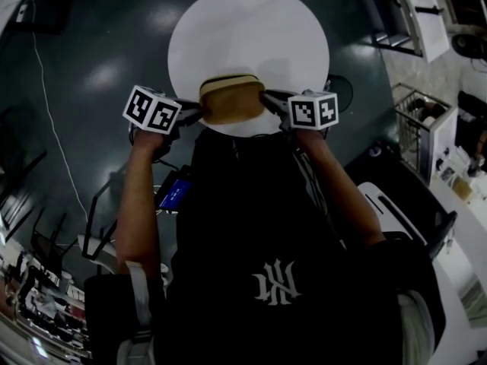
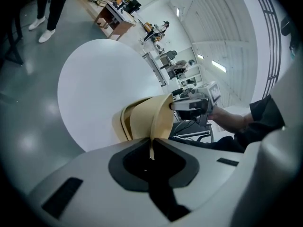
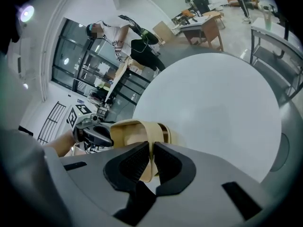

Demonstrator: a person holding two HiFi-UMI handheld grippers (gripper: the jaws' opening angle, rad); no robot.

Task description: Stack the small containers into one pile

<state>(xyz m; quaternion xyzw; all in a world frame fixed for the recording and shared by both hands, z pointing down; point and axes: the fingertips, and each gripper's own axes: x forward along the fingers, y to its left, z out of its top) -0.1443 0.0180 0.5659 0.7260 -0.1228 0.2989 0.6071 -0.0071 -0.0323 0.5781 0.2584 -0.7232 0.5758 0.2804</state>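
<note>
Tan small containers sit nested together at the near edge of the round white table. My left gripper holds their left rim and my right gripper holds their right rim. In the left gripper view the thin tan wall runs between the jaws of the left gripper, which is shut on it, and the right gripper shows across the pile. In the right gripper view the tan wall is pinched in the right gripper, with the left gripper beyond.
The table top beyond the pile is bare white. A wire basket and white furniture stand on the right. A person stands by glass doors in the background. Desks stand far off across the dark floor.
</note>
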